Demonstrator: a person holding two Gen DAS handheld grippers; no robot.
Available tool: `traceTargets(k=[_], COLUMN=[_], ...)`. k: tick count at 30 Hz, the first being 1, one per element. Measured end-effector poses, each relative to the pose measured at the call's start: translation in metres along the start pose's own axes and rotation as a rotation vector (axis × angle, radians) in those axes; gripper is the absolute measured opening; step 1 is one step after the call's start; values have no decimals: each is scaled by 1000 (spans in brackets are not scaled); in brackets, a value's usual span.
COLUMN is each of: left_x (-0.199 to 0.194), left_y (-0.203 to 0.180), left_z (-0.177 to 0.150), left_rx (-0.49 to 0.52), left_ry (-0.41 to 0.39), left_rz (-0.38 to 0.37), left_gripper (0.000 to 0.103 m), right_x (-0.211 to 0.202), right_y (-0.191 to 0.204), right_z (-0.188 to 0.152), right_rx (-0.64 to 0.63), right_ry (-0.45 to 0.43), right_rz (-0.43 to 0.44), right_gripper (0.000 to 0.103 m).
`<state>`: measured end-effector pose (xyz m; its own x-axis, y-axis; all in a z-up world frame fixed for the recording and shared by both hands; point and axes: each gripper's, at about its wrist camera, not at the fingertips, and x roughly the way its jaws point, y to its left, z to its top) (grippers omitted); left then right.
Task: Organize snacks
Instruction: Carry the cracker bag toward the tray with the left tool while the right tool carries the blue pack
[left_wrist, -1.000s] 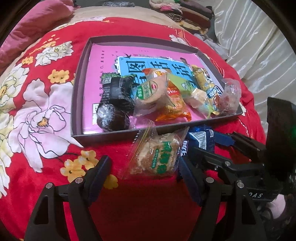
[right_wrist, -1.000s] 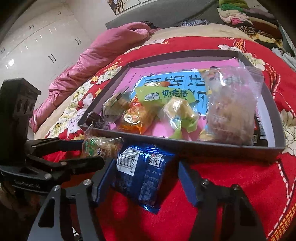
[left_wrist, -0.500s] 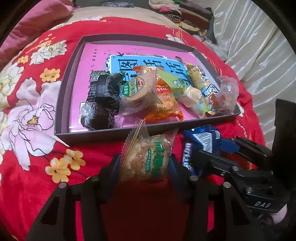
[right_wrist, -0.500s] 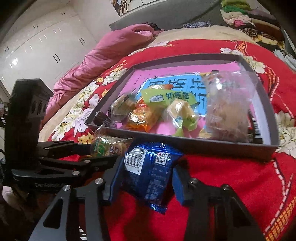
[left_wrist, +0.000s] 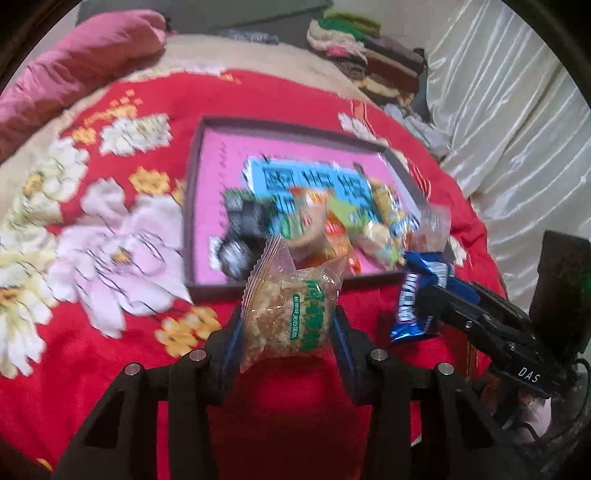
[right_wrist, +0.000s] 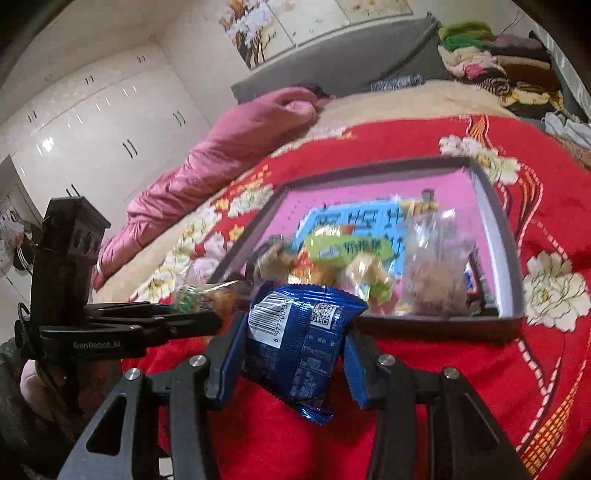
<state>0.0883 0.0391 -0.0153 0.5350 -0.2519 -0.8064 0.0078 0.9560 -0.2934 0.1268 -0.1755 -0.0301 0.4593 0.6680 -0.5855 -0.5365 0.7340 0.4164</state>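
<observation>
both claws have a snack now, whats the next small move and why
Probably carry both forward over the tray's near wall: the left claw is closing on the clear cracker pack, the right claw grips the blue packet, both short of it.

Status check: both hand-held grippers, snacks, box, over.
Left hand-held gripper closing on clear green-print snack pack. Right shut on blue packet. Box ahead, already holding snacks; path open.

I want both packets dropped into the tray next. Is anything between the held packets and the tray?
Nothing visible blocks the way. The clear packet and the blue packet are held above the red blanket, just short of the tray wall. Snacks crowd its near right part; the pink left side is bare.
</observation>
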Motion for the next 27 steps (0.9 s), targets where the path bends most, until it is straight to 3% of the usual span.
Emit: traceTargets(k=[8,27], left_x=[-18,12], left_y=[15,13], left_z=[16,33], left_rx=[-29,-35], left_ry=[-71,-58], left_rz=[37,66], left_gripper=[45,45], right_x=[-20,-14], right_y=[-5,-4], right_z=[12,29], right_rx=[5,-80], right_ry=[-116,-156], right_rz=[-41,-135], right_gripper=[48,48])
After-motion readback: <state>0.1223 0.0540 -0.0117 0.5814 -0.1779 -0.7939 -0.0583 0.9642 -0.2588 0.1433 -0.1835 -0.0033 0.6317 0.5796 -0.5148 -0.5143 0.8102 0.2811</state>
